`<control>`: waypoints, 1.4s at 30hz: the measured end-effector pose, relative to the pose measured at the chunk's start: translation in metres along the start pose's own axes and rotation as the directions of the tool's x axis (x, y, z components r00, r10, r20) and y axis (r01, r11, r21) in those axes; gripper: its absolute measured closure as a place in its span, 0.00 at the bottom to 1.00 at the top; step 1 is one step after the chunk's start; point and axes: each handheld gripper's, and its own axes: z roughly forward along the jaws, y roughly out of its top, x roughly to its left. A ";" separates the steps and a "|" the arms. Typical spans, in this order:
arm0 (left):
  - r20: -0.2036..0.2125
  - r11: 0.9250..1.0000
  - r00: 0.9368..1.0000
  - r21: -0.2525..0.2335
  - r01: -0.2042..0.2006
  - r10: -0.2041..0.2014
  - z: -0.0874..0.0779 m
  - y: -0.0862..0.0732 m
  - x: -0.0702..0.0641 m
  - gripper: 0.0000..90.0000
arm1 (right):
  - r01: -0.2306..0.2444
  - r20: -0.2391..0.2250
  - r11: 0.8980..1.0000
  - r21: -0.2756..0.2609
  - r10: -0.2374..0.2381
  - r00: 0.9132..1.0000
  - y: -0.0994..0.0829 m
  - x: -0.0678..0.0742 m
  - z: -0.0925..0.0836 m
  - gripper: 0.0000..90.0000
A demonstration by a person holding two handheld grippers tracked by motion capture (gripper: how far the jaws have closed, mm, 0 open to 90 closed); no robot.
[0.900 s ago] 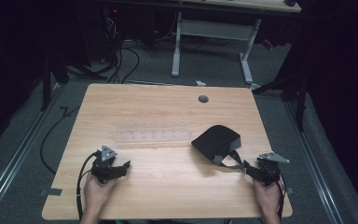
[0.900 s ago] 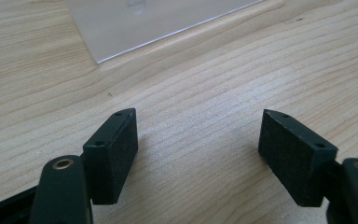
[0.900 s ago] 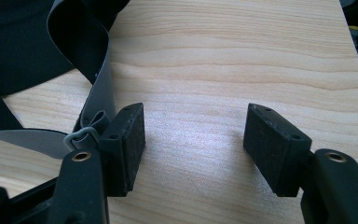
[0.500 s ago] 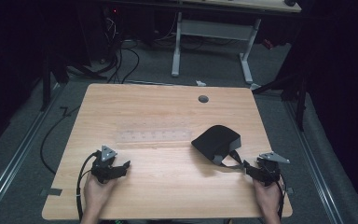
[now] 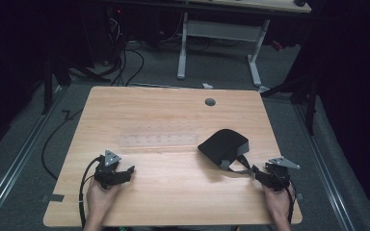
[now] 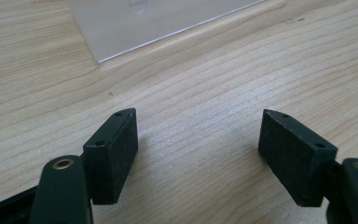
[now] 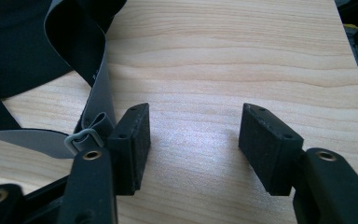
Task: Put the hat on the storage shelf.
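You look to be at the start: both the left gripper [image 5: 125, 172] and right gripper [image 5: 257, 172] rest on the wood-grain worktop [image 5: 173, 120], fingers apart and empty. The soft black bag [image 5: 223, 146] sits right of centre, its grey webbing strap [image 7: 100, 79] beside your right fingers [image 7: 133, 147]; a clear ruler [image 5: 159, 140] lies mid-frame. Next likely means pinching that strap.

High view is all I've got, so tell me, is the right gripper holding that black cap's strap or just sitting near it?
Observer: Just near it. In the right gripper view the right gripper is open with bare table between its jaws.
Operator: Where's the strap then?
Observer: The grey strap and its metal buckle lie just outside one jaw.
Operator: And the left one?
Observer: The left gripper is open too, nothing between its jaws; the clear ruler lies ahead of it.
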 end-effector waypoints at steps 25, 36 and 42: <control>0.000 1.000 1.000 0.000 0.000 0.000 0.000 0.000 0.000 0.32 | -0.013 -0.077 0.995 -0.101 0.005 0.997 0.002 0.004 -0.025 0.50; 0.000 1.000 1.000 0.001 -0.001 0.001 0.000 0.000 0.000 0.32 | 0.025 -0.123 0.995 -0.093 -0.037 0.992 0.023 0.013 -0.023 0.48; 0.000 1.000 1.000 0.001 -0.001 0.001 0.000 0.000 0.000 0.32 | 0.005 -0.157 0.995 -0.102 -0.021 0.987 0.036 0.012 -0.018 0.45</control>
